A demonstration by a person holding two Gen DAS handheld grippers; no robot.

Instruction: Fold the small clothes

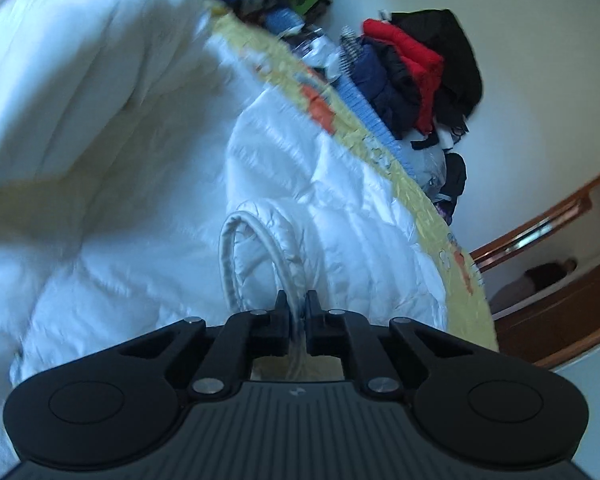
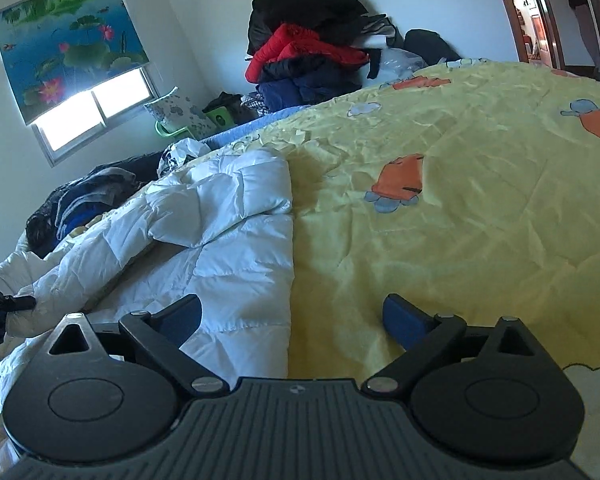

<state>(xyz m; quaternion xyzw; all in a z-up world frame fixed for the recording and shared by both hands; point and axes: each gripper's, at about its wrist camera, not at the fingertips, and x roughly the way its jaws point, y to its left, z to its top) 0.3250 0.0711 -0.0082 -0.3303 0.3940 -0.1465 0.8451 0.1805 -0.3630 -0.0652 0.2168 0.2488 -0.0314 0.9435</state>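
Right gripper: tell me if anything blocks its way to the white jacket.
Nothing visible does. The right gripper hangs open over the white jacket, whose straight edge lies between its jaws on the yellow bedspread.

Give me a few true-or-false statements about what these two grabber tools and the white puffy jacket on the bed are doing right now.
1. The left gripper is shut on the rim of the white jacket. True.
2. The right gripper is clamped on the jacket. False: its jaws stand wide open, with nothing pinched between them.
3. The jacket lies on a yellow bedspread printed with orange cartoon figures. True.
4. The clothes pile by the far wall is all white. False: it shows red, black and dark blue garments.
5. The window blind is plain grey. False: it shows a pond with lotus flowers.
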